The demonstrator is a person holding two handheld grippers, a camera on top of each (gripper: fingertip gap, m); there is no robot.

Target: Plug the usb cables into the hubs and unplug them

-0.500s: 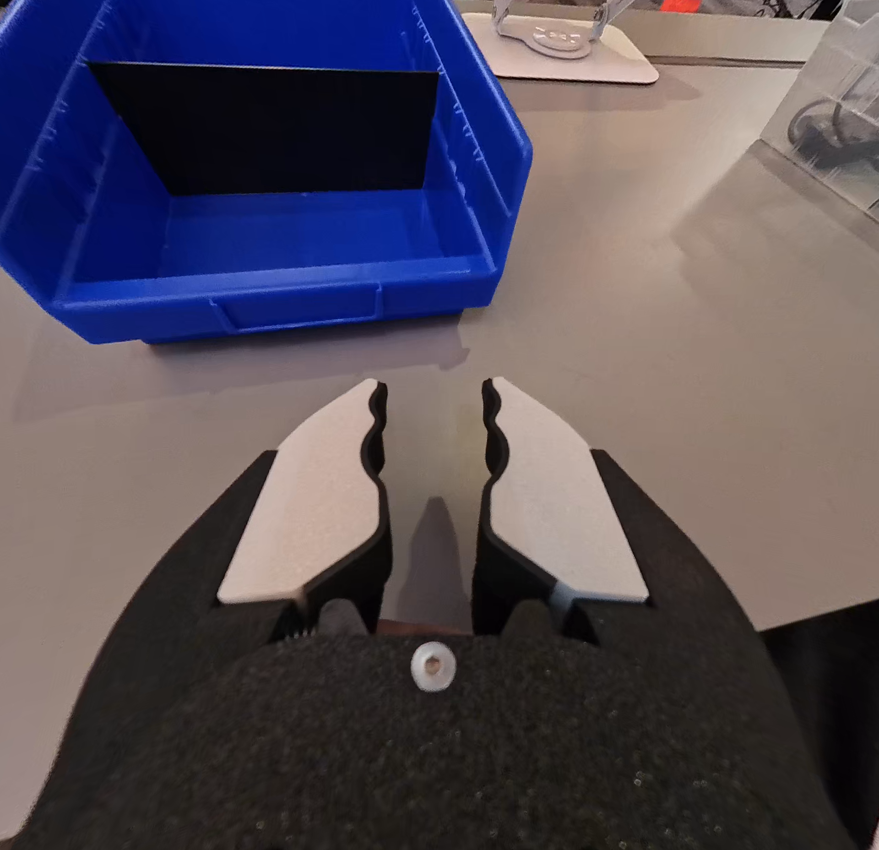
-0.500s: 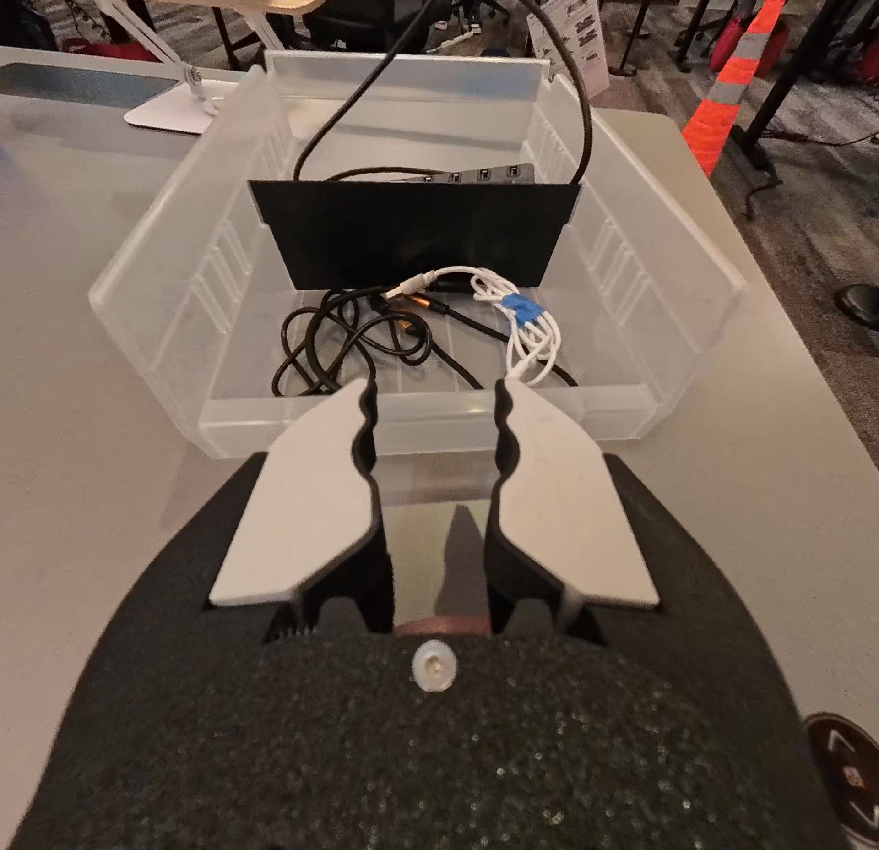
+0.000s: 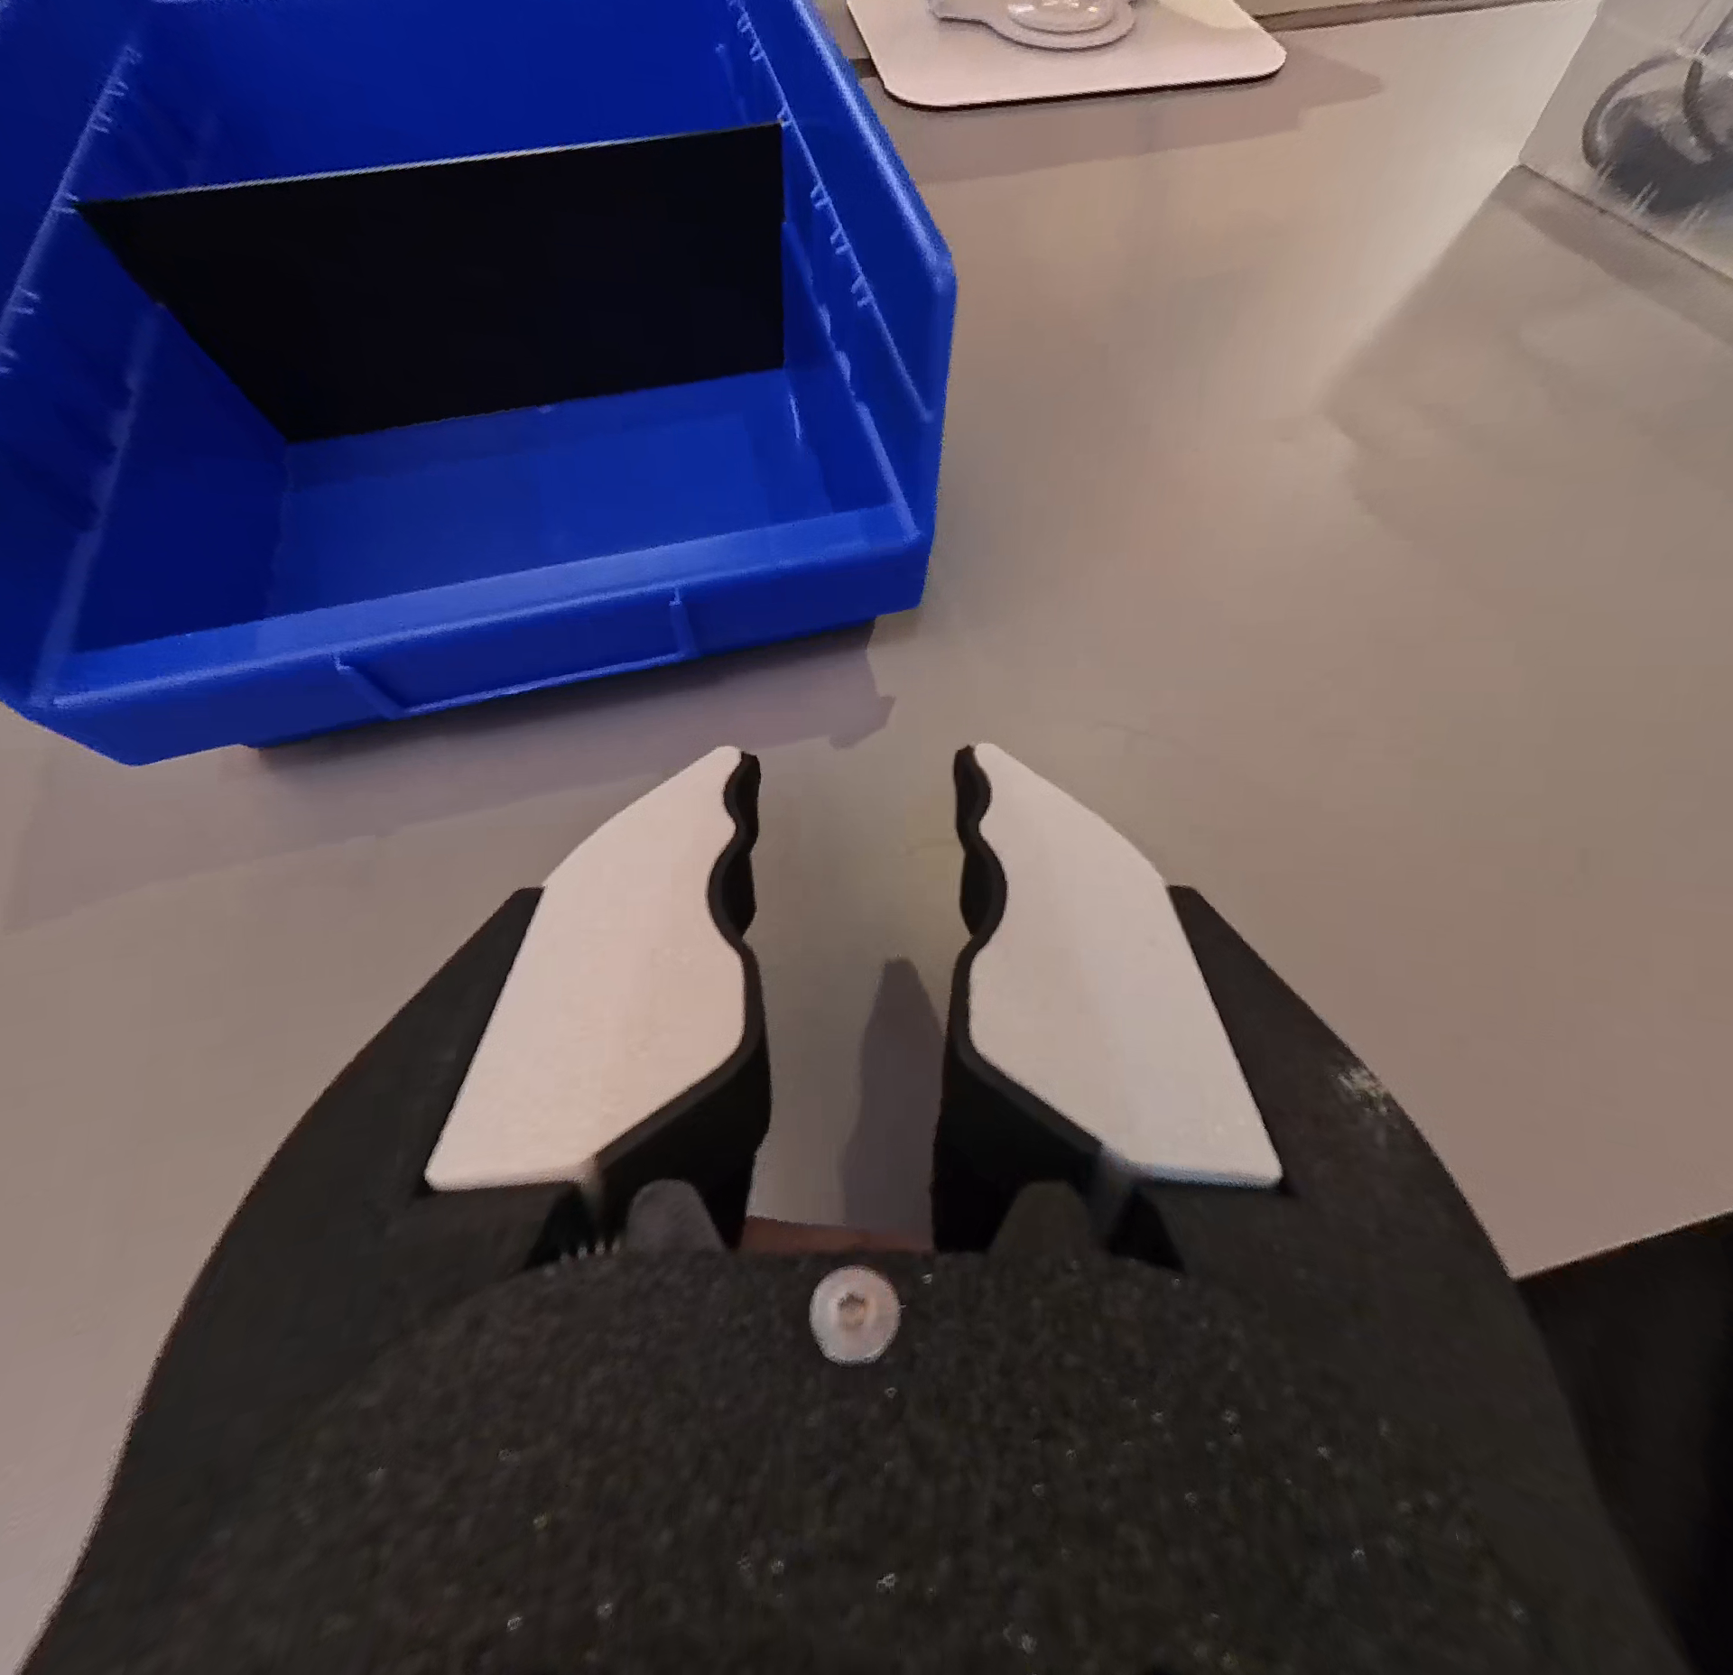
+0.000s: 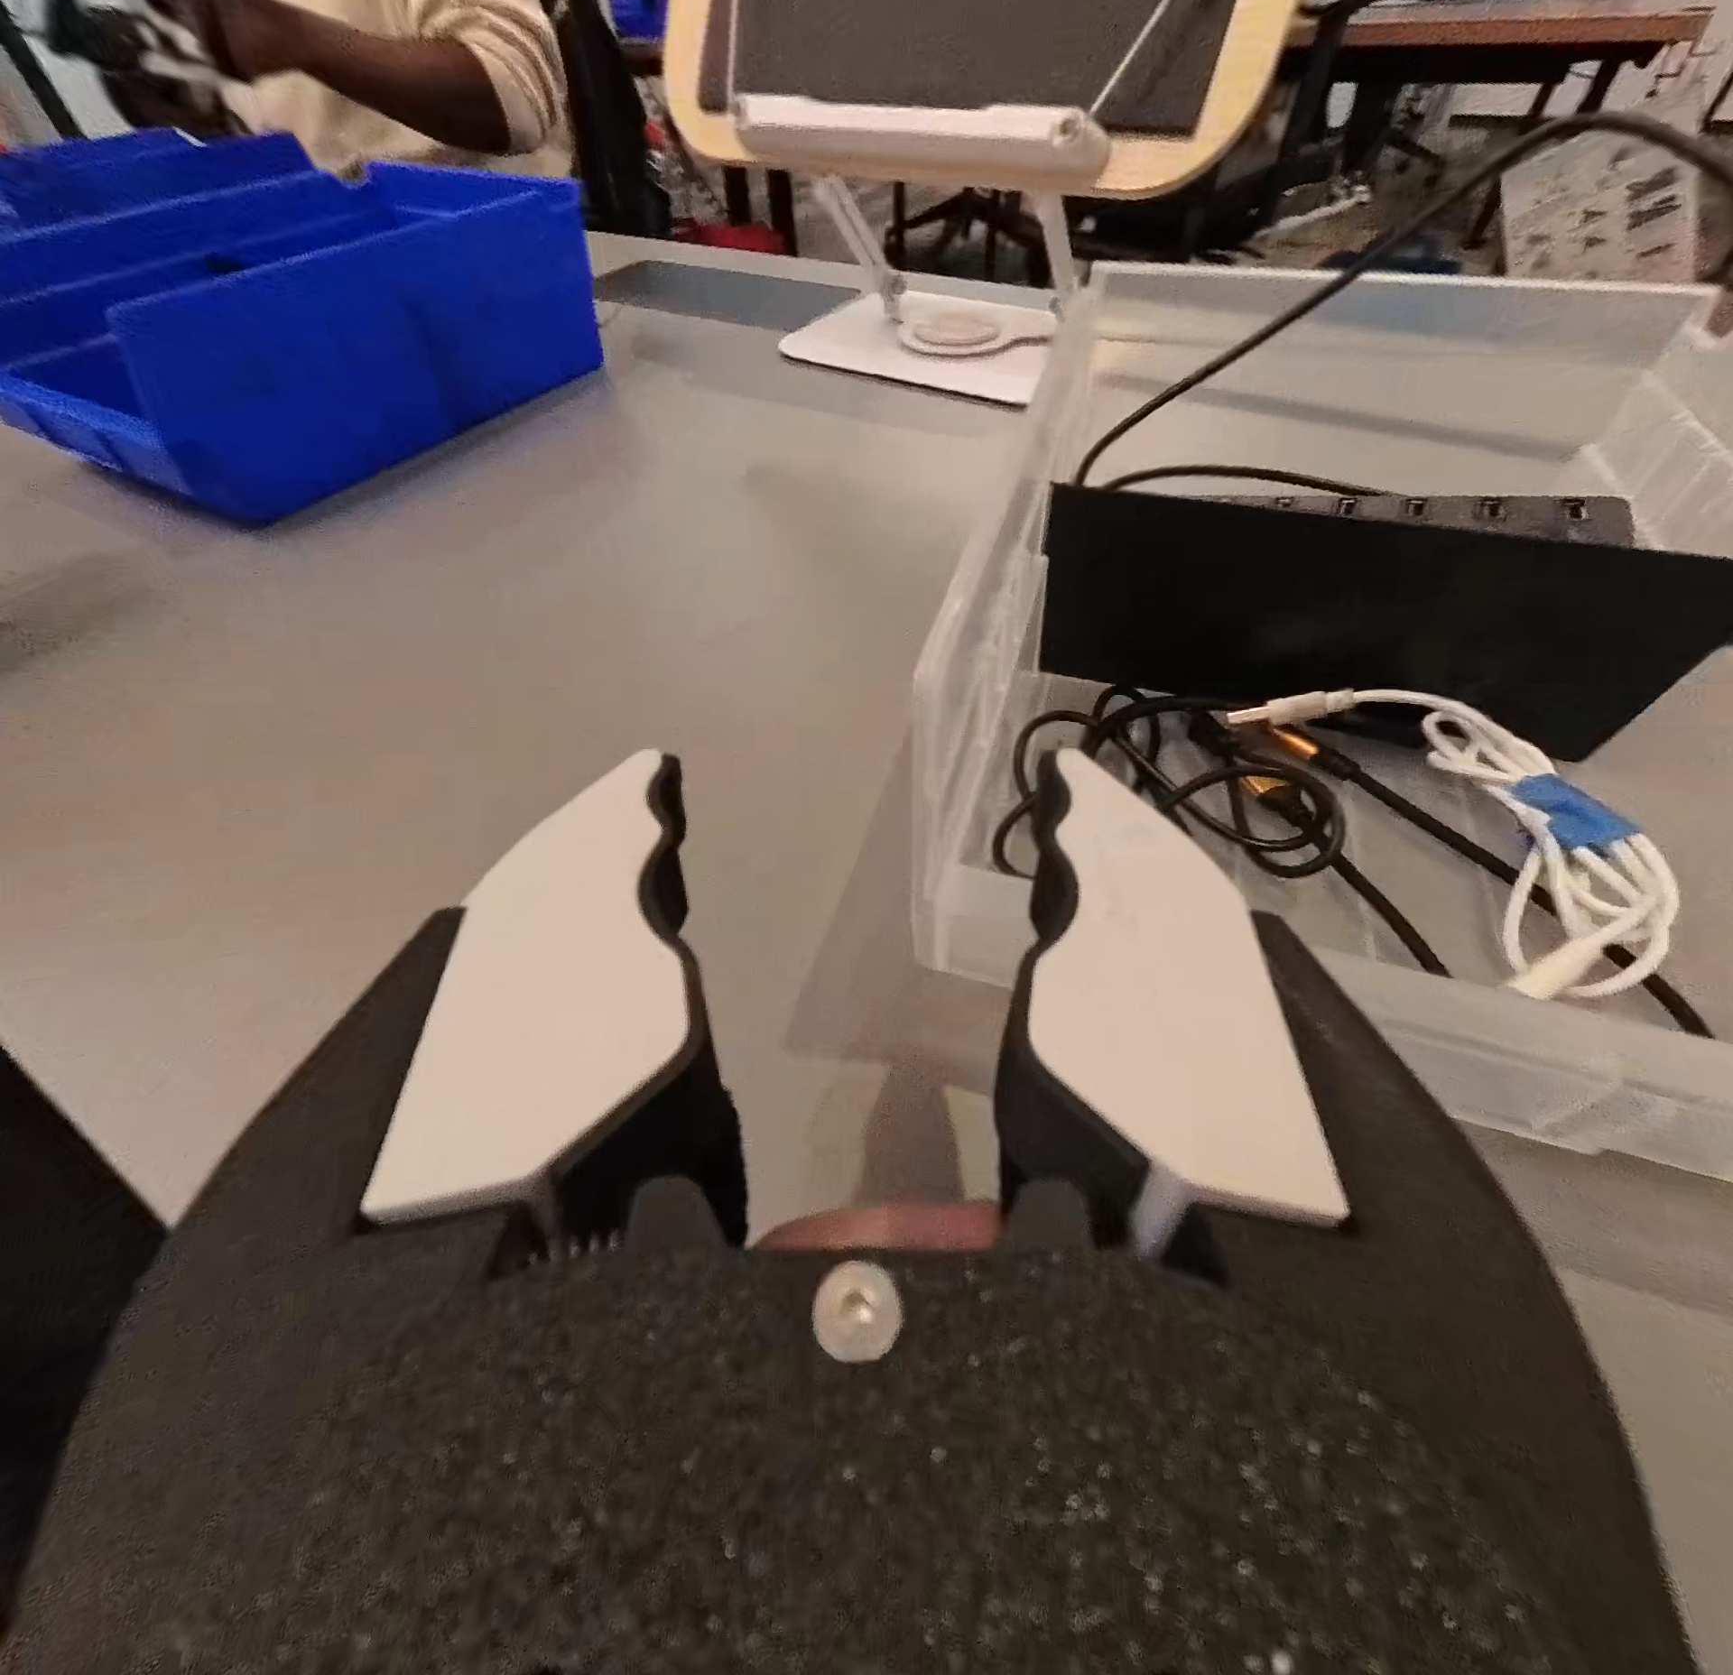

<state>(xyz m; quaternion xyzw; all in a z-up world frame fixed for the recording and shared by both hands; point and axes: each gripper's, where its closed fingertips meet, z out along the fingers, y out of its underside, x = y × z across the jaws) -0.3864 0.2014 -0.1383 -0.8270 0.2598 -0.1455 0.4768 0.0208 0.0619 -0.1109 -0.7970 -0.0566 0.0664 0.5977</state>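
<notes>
left gripper (image 3: 853,767) jaws spread, empty, over bare table (image 3: 1266,599) near blue bin (image 3: 488,636) | right gripper (image 4: 858,781) jaws spread, empty, beside clear bin (image 4: 975,692) | usb cables (image 4: 1585,861) loose in front compartment, hub (image 4: 1341,514) behind black divider (image 4: 1360,636) | nothing plugged, looks like pre-grasp approach

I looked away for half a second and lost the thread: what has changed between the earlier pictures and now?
The right gripper opened wider and swung left, so the clear bin with the cables now sits to its right instead of straight ahead. The left gripper shifted slightly relative to the blue bin. Nothing was grasped or released; both grippers remain empty, and the cables and hub lie as before.
</notes>
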